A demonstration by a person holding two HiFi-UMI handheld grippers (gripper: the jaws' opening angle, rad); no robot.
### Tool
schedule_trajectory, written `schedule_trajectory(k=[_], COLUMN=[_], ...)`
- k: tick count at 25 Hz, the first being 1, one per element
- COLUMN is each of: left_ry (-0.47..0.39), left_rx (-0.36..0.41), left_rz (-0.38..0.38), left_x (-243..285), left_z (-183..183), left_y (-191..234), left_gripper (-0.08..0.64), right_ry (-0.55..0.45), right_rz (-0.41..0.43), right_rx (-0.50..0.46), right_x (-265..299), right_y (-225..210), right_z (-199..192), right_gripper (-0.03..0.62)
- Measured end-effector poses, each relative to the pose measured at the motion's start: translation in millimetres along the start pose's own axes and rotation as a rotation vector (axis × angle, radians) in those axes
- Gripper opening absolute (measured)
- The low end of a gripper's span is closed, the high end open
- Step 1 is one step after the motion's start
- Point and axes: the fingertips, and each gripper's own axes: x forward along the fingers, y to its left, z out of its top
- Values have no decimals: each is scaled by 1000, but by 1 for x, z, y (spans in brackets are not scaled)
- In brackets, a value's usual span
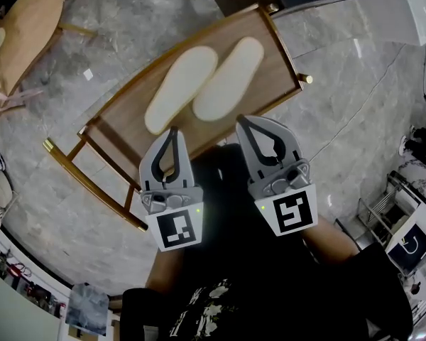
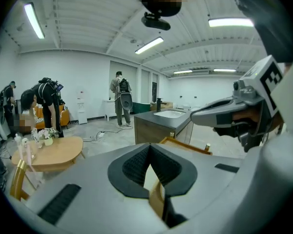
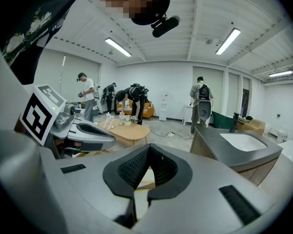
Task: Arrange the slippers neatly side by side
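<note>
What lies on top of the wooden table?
One slipper and a second slipper lie side by side on the table. The left gripper and the right gripper cover its near edge; what is there cannot be seen.

Slippers matt, smooth, foam-like; table smooth wood; floor glossy marble-look.

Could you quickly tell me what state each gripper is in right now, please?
Left gripper: closed, holding nothing.
Right gripper: closed, holding nothing.

Slippers side by side on table
</note>
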Motion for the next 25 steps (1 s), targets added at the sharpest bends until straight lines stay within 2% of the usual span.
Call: schedule_trajectory(k=[4,7,8,11,13,16,18,25], left_ry=[30,72,97,137,165,249,308,474], left_rx=[33,78,81,93,152,324,403,438], left_rz=[30,-9,-24,-55,-77,-123,-150,-171], left_x=[6,10,12,23,29,39,47,66], left_z=[-10,-20,-25,-39,-50,-69,-81,-121], left_y=[24,24,22,17,11,-3,-8,-1], left_gripper=[2,19,85,89,95,124,134,152], right_ry=[-10,1,4,-7,-14,0,13,21], right_rz=[-27,-25,-23,-32,-35,-30,-29,-40], right_rx=[3,16,16,28,41,52,63,93], right_x=[6,11,12,17,18,14,11,18], right_y=[1,6,7,6,5,0,-5,-23], right_z=[5,5,5,8,7,-1,-9,-20], right_gripper=[-9,-9,-9,-9,-9,-9,-9,-9])
